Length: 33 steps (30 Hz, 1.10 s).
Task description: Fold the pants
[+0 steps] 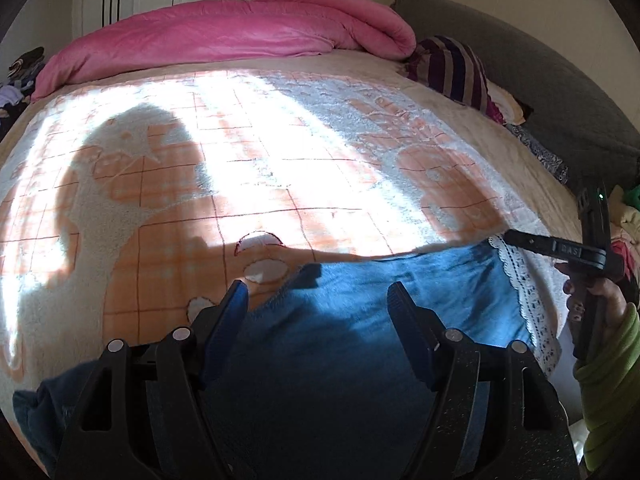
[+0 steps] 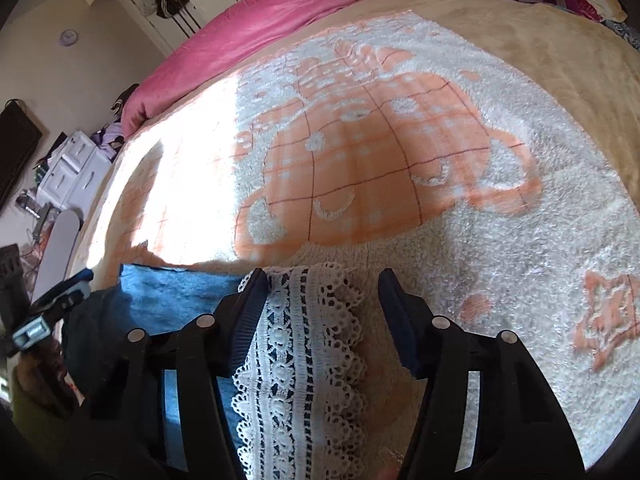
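Blue pants (image 1: 380, 312) with a white lace hem (image 1: 524, 292) lie flat on the near part of the bed. My left gripper (image 1: 318, 292) hovers over the blue cloth, jaws wide and open, nothing pinched. In the right wrist view the lace hem (image 2: 304, 340) runs up between the fingers of my right gripper (image 2: 323, 280). Its left pad rests against the lace edge and its right pad stands clear, so it is open. The blue cloth (image 2: 176, 300) spreads to the left of it. The right gripper (image 1: 520, 240) also shows from the side, held by a hand in a green sleeve (image 1: 604, 368).
An orange and white fleece blanket (image 1: 280, 168) covers the bed, with bright sun on its middle. A rolled pink duvet (image 1: 240, 32) lies along the far side, and a striped pillow (image 1: 456, 68) rests against the grey headboard (image 1: 540, 72). White drawers (image 2: 68, 172) stand beside the bed.
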### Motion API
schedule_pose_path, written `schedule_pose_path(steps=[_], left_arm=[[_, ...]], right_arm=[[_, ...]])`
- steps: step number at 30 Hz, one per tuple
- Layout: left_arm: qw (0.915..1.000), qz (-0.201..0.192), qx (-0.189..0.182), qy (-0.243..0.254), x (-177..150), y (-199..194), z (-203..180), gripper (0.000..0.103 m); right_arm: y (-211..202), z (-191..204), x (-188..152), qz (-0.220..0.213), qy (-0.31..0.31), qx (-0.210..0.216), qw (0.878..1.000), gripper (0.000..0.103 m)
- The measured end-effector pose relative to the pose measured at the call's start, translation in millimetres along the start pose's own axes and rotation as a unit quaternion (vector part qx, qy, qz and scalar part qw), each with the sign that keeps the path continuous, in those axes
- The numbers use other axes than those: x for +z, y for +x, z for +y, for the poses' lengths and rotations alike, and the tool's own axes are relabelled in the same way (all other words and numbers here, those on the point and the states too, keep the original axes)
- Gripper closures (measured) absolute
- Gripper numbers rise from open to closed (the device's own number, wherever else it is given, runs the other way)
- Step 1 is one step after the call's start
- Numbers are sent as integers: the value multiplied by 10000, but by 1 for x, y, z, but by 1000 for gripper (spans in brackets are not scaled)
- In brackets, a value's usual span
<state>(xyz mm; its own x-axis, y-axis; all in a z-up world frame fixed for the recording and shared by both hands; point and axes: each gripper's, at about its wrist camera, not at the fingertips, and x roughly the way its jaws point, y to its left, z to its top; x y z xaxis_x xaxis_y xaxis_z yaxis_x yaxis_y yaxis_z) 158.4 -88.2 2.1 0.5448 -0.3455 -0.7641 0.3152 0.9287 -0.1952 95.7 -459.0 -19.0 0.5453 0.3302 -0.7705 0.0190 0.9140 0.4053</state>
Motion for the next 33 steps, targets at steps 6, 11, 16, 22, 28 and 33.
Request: schedule_pose_path(steps=[6,11,16,22,28,33], left_arm=[[9984,385,-226,-338,6,41,17,32],[9948,554,-557,-645,3,69,24,34],[9910,463,-882,-890,2,64,20,93],[9949,43,-685,-737,11,46,18,97],[9982,50,-330,-488,14,60,9,97],[9982,174,-166,-547,5,76,14,94]], right_arm=[[7,-4,-5,-5,-8,262,9997,63],[5,0,-6,23,-249,454,9987,71],[1,8,-11,-60,-500,390,9980,85],[-27,20,-2,-534,-674,426,9954,88],[-13,23,17,-391,-858,43,9955,88],[12,17,11,23,-847,-318,9959,86]])
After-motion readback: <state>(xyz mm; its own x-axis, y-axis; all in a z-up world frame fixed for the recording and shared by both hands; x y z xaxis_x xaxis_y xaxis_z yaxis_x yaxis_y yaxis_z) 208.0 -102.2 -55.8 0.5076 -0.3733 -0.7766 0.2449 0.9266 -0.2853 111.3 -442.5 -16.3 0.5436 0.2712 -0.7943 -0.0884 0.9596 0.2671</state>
